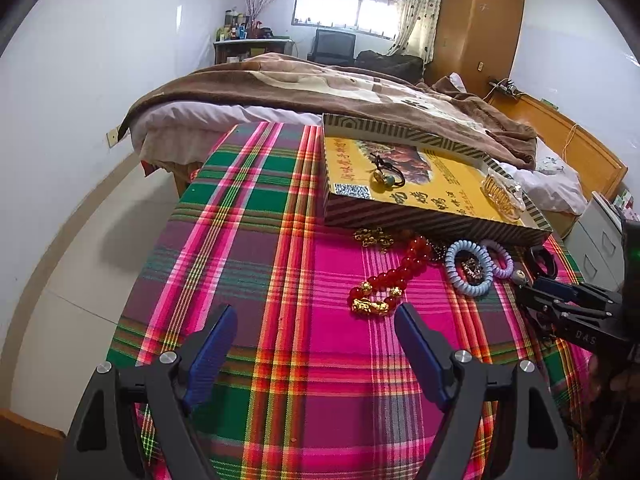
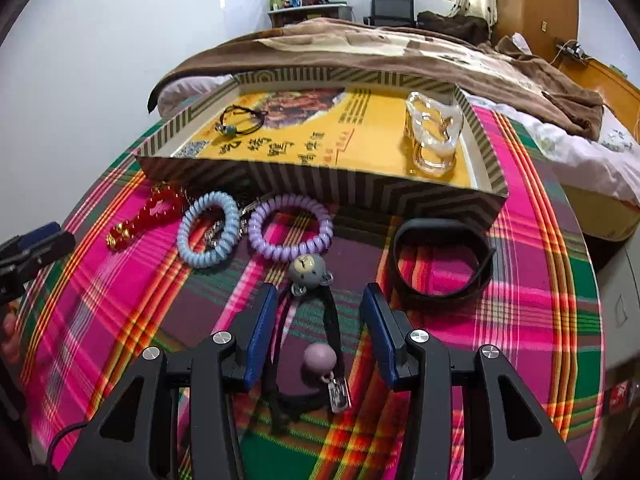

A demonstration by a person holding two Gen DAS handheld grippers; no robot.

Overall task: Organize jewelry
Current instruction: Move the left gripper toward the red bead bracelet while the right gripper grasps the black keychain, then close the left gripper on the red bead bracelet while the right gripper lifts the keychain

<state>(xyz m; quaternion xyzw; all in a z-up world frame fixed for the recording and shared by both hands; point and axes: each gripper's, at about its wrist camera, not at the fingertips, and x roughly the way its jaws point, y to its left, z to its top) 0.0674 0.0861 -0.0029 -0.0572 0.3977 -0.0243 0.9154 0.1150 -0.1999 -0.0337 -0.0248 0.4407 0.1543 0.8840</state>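
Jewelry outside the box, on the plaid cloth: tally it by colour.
Red: 1, the red bead bracelet
Blue: 1, the blue coil band
Purple: 1, the purple coil band
Black: 2, the black strap, the black cord charm
Gold: 1, the gold chain
Total: 6

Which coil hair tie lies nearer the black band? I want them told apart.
The purple coil tie: it lies between the pale blue coil tie and the black band; the blue one lies beside the red bead bracelet.
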